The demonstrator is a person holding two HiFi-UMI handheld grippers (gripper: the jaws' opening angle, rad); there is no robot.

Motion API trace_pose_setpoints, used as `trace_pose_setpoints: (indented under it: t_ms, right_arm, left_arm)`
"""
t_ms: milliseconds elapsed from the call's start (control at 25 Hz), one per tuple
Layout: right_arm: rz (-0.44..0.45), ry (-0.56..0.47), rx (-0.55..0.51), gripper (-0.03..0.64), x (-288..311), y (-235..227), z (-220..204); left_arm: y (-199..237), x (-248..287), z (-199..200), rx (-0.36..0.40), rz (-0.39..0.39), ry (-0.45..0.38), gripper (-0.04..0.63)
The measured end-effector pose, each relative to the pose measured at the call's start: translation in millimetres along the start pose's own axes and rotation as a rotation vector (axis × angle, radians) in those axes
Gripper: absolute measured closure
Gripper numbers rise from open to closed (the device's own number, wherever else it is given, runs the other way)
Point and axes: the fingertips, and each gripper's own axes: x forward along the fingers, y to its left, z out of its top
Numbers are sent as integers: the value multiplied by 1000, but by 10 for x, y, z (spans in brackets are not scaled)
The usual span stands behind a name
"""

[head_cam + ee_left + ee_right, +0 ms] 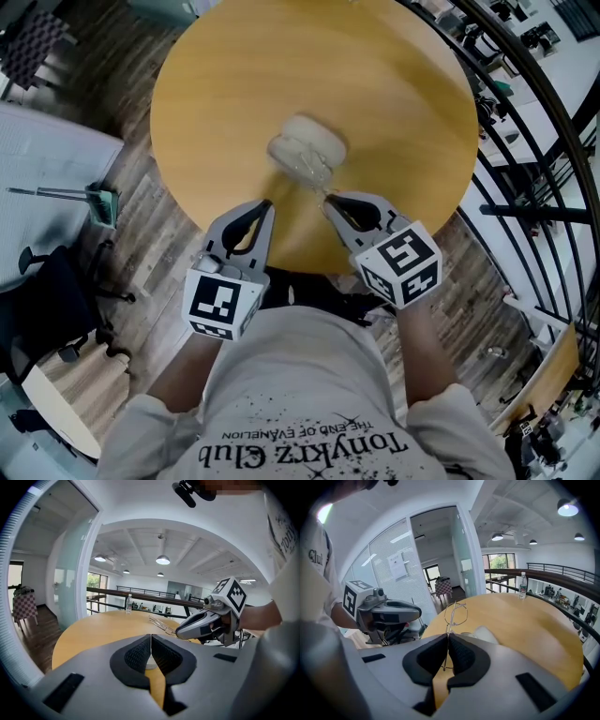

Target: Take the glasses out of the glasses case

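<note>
**Glasses clear of the case, pinched in the right gripper**

The glasses (456, 613), a thin gold-wire frame with angular lenses, were held above the worktop (394, 84). The right gripper (447, 637) had its jaws closed on the wire. In the right gripper view one lens stood upright just past the jaw tips, and a strand of wire ran down through the narrow gap between the dark pads. The left gripper view showed the same frame sticking out from the tips of the right gripper, off the wood.

The glasses case (307, 148), pale and rounded, lay near the middle of the round wooden worktop, just beyond the glasses. The head view was too blurred to tell how its lid stood. In the right gripper view a pale corner of it showed behind the right-hand jaw.

The left gripper (268, 208) hung over the near edge of the worktop, beside the right gripper and apart from the case. Its own view showed the jaws pressed together with nothing held between them.

A clear water bottle (523, 585) stood upright at the far rim of the worktop, well apart from the case. A dark railing (525, 141) curved round the right side of the worktop, and plank flooring (150, 234) lay beneath.
</note>
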Motion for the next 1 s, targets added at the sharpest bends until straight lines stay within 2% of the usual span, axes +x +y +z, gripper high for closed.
trace_pose_setpoints:
  t_ms: [1000]
  right_arm:
    - [13,-138,32,583,-570,480,259]
  left_arm:
    - [-368,-421,263,-3,-32,-74,571]
